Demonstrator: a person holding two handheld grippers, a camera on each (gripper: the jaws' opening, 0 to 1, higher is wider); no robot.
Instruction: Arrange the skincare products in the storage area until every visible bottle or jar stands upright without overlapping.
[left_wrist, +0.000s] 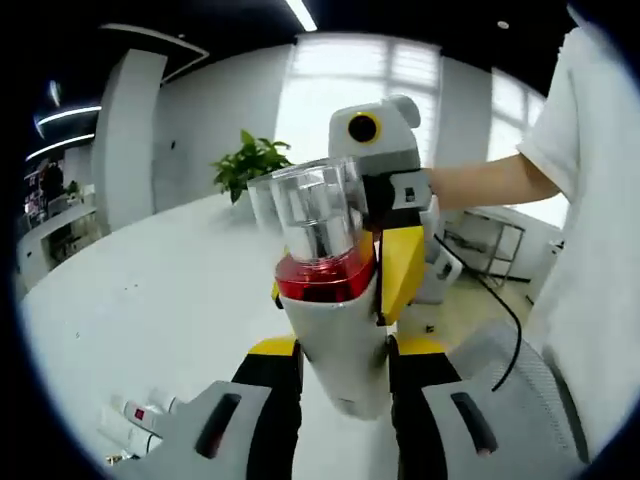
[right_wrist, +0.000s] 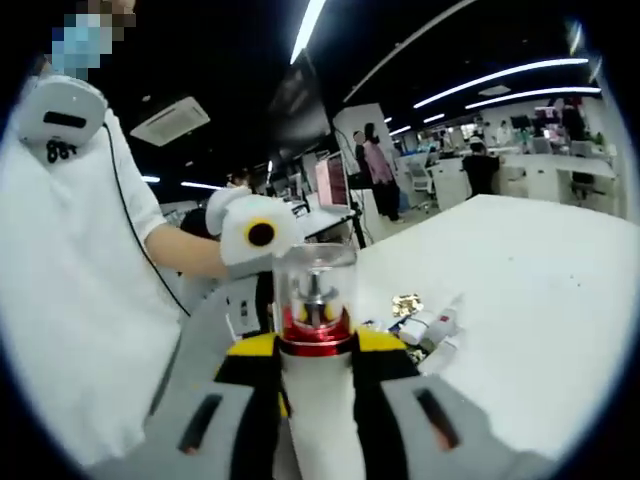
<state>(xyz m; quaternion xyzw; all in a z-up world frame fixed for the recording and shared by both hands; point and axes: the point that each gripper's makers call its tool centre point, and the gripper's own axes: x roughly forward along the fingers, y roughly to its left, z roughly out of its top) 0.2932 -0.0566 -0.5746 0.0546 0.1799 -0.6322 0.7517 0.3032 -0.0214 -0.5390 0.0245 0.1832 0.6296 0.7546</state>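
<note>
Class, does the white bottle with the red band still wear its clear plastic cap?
Yes, the clear plastic cap sits over the red band atop the white bottle.

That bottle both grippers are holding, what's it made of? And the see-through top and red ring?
Bottle: white body, probably smooth plastic, with a soft matte sheen. Clear cap: transparent glossy plastic, or possibly glass; the background shows through. Red band: shiny, metallic-looking, maybe anodised or coated plastic.

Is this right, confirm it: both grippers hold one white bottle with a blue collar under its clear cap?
Not quite: the collar is red, as the left gripper view shows. The rest stands: the left gripper and right gripper both hold the white bottle with its clear cap.
</note>
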